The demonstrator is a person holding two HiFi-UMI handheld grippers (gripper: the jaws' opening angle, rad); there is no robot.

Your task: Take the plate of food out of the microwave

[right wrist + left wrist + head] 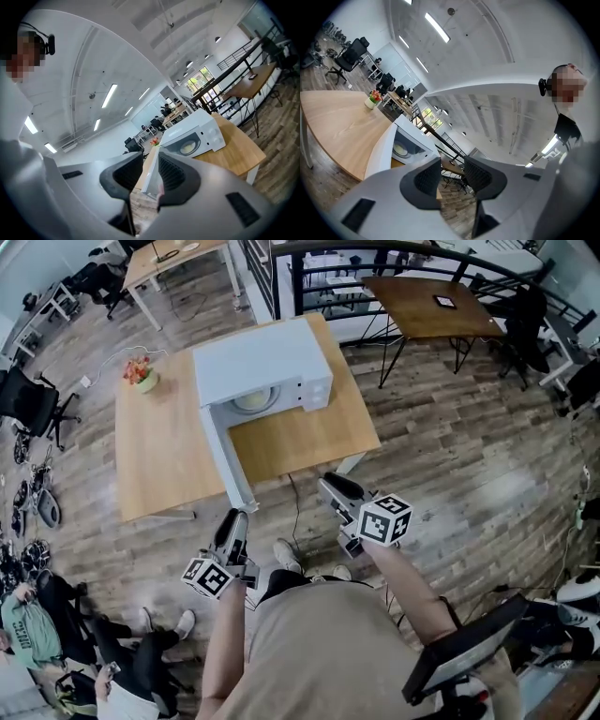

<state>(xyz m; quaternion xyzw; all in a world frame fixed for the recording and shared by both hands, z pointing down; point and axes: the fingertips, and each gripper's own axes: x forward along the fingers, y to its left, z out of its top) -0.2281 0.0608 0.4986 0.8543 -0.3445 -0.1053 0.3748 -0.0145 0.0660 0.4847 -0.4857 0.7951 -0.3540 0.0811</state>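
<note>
A white microwave [267, 362] stands on a pale wooden table [159, 460]. Its door [223, 456] is swung fully out toward you and reaches the table's near edge. The plate of food [253, 401] sits inside the open cavity, and both gripper views show it there. A small pot of flowers [141, 374] stands near the table's far left corner, well apart from the microwave.

Beyond the table, a dark railing [375, 251] runs past a second, darker table [427, 301]. An office chair [33, 404] waits at the left, and people [141, 662] sit on the floor at lower left. A strip of wood floor [450, 474] separates you from the table, and the door's free edge hangs just ahead of your left gripper [234, 517].

You hold that gripper short of the table, touching nothing. Its jaws are a modest gap apart, and only floor and distant furniture show between them.

Your right gripper [330, 486] is also clear of the table. Its jaws are parted only narrowly and grip nothing. The door's edge shows through the gap, but the gripper is apart from it.
</note>
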